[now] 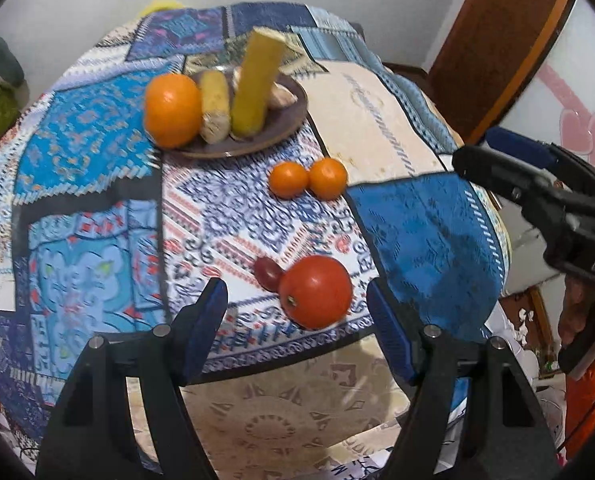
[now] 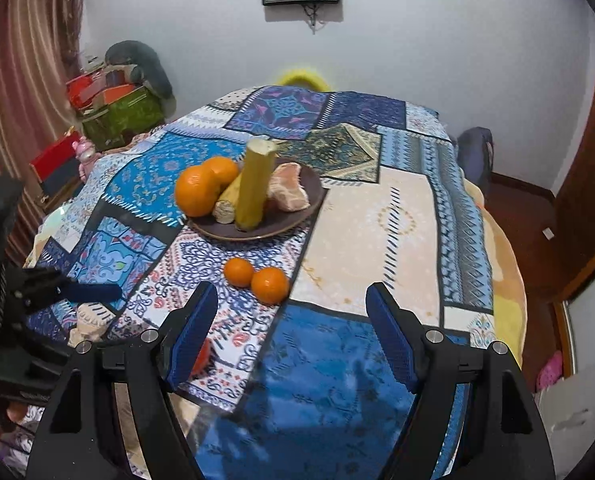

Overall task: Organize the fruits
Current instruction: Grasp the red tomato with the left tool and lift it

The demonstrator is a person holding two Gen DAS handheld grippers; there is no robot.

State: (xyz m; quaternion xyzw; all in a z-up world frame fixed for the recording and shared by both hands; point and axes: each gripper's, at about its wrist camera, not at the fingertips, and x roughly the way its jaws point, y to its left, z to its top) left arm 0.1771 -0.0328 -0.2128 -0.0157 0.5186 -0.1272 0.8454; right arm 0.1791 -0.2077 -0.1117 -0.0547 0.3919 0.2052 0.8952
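Between the left claw's [image 1: 297, 312] open jaws lies the tomato [image 1: 315, 291].

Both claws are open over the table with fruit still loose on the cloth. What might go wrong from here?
1. The tomato lies near the table's front edge; a nudge from the left claw might roll it off.
2. The two small oranges touch, so gripping one may push the other away.
3. The plate is crowded, and the tall yellow stalk may topple.
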